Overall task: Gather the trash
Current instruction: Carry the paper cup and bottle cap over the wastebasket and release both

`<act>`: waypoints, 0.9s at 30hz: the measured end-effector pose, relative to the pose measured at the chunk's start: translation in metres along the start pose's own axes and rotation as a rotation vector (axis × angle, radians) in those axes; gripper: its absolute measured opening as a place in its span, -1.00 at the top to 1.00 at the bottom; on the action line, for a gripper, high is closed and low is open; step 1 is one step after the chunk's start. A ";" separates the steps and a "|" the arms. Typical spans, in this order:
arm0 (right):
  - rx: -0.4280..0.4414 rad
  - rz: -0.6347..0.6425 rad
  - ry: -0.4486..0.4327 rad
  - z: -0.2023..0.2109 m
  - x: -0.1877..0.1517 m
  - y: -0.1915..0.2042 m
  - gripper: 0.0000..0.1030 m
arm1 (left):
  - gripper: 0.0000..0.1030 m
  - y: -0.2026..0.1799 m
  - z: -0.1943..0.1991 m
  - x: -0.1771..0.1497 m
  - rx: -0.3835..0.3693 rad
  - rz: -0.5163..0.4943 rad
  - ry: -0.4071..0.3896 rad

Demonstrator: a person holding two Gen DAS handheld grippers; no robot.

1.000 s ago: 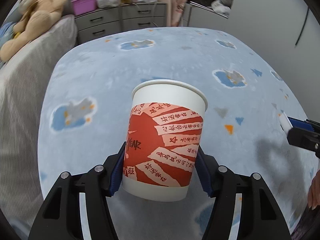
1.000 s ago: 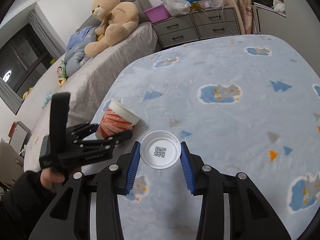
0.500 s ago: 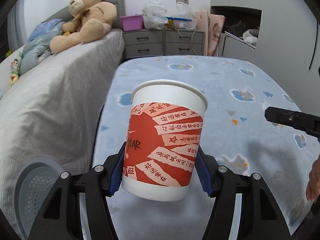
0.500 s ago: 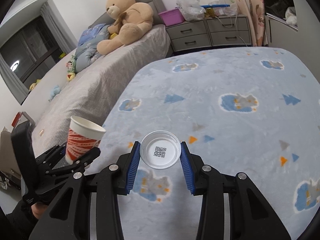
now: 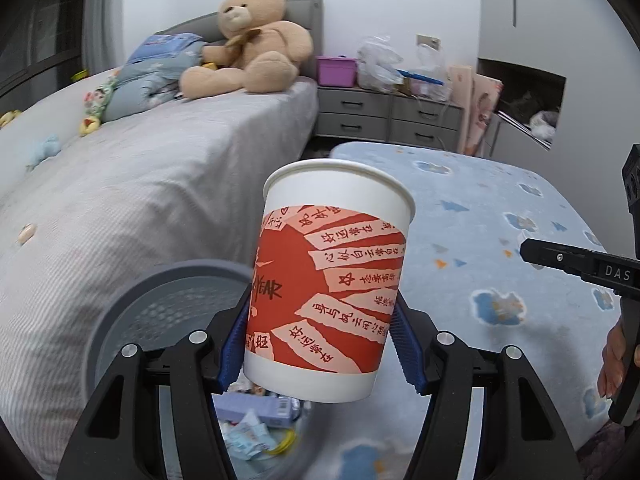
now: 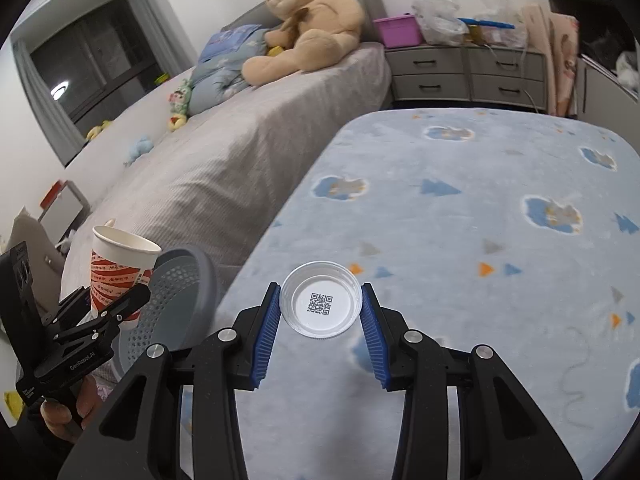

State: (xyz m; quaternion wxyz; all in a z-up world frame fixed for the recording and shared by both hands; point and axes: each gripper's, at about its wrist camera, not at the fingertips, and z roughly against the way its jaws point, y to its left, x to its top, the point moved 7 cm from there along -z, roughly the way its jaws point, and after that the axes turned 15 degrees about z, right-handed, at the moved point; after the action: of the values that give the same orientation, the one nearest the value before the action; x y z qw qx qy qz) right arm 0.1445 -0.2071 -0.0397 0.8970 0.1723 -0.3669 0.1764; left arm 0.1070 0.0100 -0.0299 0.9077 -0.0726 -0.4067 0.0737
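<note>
Pinching a red-and-white paper cup (image 5: 330,276) upright between its blue pads, the left tool (image 5: 320,344) is hanging over the grey mesh bin (image 5: 168,300) beside the bed (image 5: 120,200). The right tool (image 6: 320,320) is gripping a clear plastic lid (image 6: 320,304) above the blue blanket (image 6: 480,200).

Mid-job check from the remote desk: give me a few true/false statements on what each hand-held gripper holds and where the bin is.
1. The left hand-held gripper grips a red-and-white paper cup. True.
2. The cup lies on its side. False: it is upright, rim up.
3. The right hand-held gripper grips a clear plastic lid with a QR code. True.
4. The grey mesh bin stands on the bed. False: it sits low beside the bed, near the blue rug.
5. The bin is empty. False: wrappers show inside it in the left wrist view.
</note>
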 end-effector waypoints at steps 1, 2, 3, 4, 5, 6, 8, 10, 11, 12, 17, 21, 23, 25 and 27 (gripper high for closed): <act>0.006 0.016 0.000 -0.003 0.003 0.010 0.24 | -0.17 0.010 0.002 0.000 0.013 0.013 -0.005; 0.011 0.033 0.000 -0.006 0.005 0.021 0.24 | -0.17 0.022 0.005 0.000 0.027 0.033 -0.010; 0.019 0.054 -0.003 -0.010 0.009 0.035 0.24 | -0.17 0.030 0.007 -0.001 0.035 0.045 -0.012; 0.028 0.064 -0.004 -0.013 0.011 0.044 0.24 | -0.17 0.040 0.008 -0.002 0.050 0.059 -0.015; 0.040 0.074 -0.005 -0.016 0.013 0.054 0.24 | -0.17 0.048 0.009 -0.003 0.063 0.071 -0.017; 0.055 0.084 -0.007 -0.021 0.015 0.067 0.24 | -0.17 0.056 0.009 -0.005 0.070 0.081 -0.016; 0.086 0.100 -0.011 -0.031 0.020 0.090 0.24 | -0.17 0.072 0.010 -0.007 0.090 0.109 -0.010; 0.109 0.122 -0.008 -0.040 0.022 0.110 0.24 | -0.17 0.089 0.013 -0.009 0.105 0.138 -0.007; 0.123 0.138 -0.005 -0.047 0.024 0.122 0.24 | -0.17 0.096 0.015 -0.010 0.107 0.151 -0.007; 0.133 0.149 -0.002 -0.050 0.024 0.130 0.24 | -0.17 0.103 0.017 -0.010 0.112 0.164 -0.011; 0.171 0.228 0.018 -0.068 0.024 0.172 0.24 | -0.17 0.123 0.020 -0.011 0.184 0.175 -0.028; 0.202 0.257 0.021 -0.083 0.028 0.195 0.24 | -0.17 0.139 0.019 -0.013 0.224 0.194 -0.012; 0.209 0.274 0.025 -0.090 0.028 0.204 0.24 | -0.17 0.149 0.017 -0.013 0.245 0.210 -0.006; 0.218 0.283 0.032 -0.096 0.027 0.211 0.23 | -0.17 0.157 0.015 -0.013 0.263 0.219 -0.002; 0.223 0.291 0.040 -0.102 0.026 0.216 0.23 | -0.17 0.164 0.015 -0.015 0.276 0.232 0.005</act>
State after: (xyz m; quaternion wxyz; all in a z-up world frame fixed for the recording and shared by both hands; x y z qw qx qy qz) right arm 0.1265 0.0321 -0.0507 0.8445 0.2123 -0.3480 0.3474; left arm 0.0739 0.1687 -0.0622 0.8954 0.0059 -0.3795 0.2327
